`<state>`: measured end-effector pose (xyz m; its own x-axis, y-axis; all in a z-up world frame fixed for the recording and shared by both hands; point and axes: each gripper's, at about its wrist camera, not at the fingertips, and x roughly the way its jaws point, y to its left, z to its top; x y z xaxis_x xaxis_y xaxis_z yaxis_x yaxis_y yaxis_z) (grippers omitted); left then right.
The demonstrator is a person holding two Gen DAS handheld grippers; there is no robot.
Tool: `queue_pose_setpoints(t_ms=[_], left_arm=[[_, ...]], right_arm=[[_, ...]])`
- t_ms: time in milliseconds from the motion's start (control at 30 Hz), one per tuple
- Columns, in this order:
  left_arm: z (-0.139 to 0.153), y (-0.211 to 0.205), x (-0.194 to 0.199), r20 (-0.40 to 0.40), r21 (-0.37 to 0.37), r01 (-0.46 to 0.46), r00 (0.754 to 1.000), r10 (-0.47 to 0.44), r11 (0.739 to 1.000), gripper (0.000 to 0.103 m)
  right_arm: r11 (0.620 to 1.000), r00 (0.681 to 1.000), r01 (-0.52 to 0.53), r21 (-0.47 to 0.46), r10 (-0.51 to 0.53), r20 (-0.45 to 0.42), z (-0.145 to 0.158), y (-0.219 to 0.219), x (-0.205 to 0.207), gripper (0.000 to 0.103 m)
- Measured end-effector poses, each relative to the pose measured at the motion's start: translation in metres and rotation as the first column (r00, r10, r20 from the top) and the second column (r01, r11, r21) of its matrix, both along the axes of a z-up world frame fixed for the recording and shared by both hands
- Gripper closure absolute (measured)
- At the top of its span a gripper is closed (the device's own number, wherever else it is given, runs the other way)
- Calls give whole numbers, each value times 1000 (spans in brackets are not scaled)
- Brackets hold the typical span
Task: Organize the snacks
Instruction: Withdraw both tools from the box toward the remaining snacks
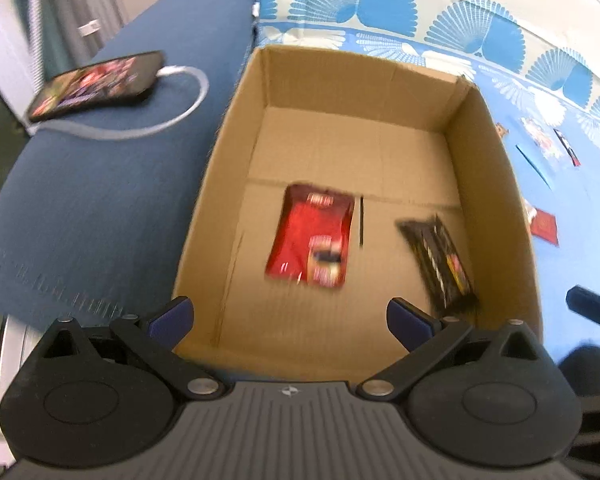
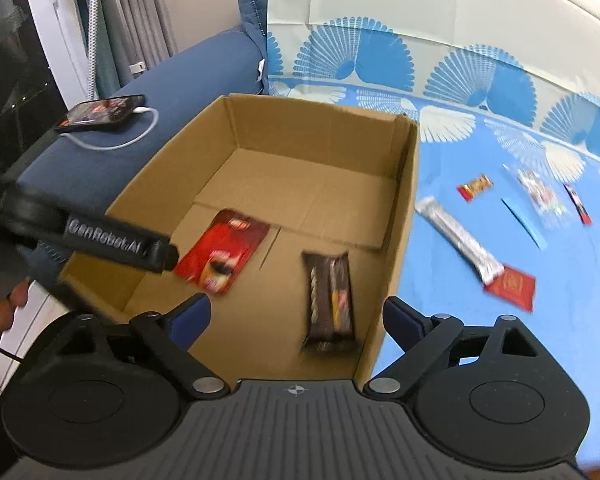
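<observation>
Left gripper [image 1: 290, 316] and right gripper [image 2: 296, 318], jaws wide apart, empty.

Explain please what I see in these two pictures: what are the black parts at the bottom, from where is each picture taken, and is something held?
Each picture comes from a camera mounted on a hand-held gripper, looking forward along its two fingers. The black parts below are the gripper itself. The left gripper and the right gripper are both open and hold nothing. Both look down into a cardboard box on a blue patterned cloth. Inside lie a red packet and a dark snack bar. On the cloth beside the box wait a silver bar, a red sachet and some smaller snacks. A phone lies on a blue cushion to the left.
</observation>
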<state>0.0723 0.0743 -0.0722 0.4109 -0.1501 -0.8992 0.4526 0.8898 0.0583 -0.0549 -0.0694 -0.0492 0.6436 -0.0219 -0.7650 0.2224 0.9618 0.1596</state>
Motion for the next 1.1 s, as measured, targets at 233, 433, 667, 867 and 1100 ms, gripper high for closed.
queue_pose_setpoints(t_ms=[233, 433, 667, 867, 1100], left_arm=[[26, 29, -53, 71, -27, -23, 997, 25, 999, 0], [54, 39, -88, 153, -71, -13, 988, 24, 997, 0], [67, 41, -119, 205, -81, 7, 979, 9, 997, 0], [79, 46, -137, 251, -84, 12, 968, 9, 996, 0], [85, 49, -145, 262, -85, 8, 965, 14, 996, 0]], right_arm=[[996, 995, -9, -87, 17, 95, 33, 26, -44, 6], [991, 985, -5, -135, 27, 168, 55, 39, -80, 5], [989, 975, 23, -145, 9, 223, 68, 45, -108, 4], [988, 966, 33, -150, 7, 258, 74, 48, -125, 3], [988, 961, 34, -152, 10, 277, 77, 50, -132, 2]])
